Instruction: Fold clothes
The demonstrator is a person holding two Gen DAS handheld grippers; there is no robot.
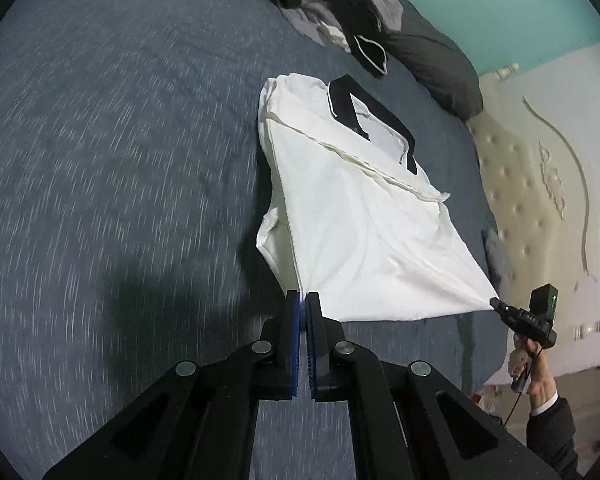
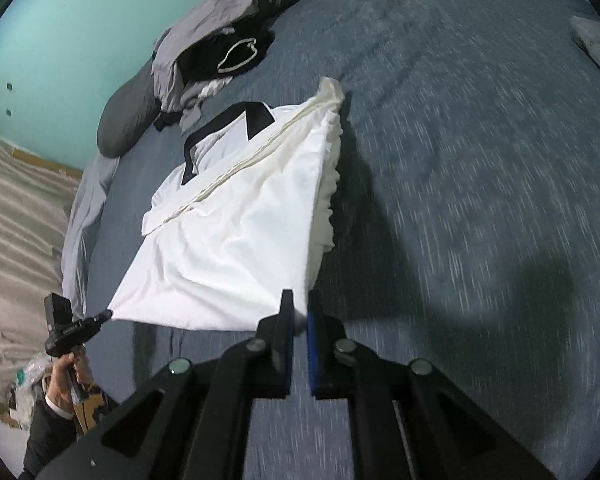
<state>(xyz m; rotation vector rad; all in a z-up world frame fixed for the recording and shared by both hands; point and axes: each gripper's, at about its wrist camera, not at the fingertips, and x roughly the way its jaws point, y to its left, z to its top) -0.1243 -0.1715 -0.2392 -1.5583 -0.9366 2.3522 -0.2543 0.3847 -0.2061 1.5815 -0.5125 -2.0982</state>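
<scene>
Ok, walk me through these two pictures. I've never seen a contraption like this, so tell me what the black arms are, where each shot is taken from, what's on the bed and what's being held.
There is no robot here. A person holds a hand-held two-finger clamp in each hand, and each clamp carries a wide-angle camera that looks along its fingers.

One picture looks out from the left gripper, the other from the right gripper. Each also shows the other clamp off to the side, held by a hand.

On the blue-grey bed lies a white shirt with a black collar. Both clamps are shut on its bottom hem, one at each corner, lifting that edge. Farther back are a pile of grey and black clothes and a dark pillow.
</scene>
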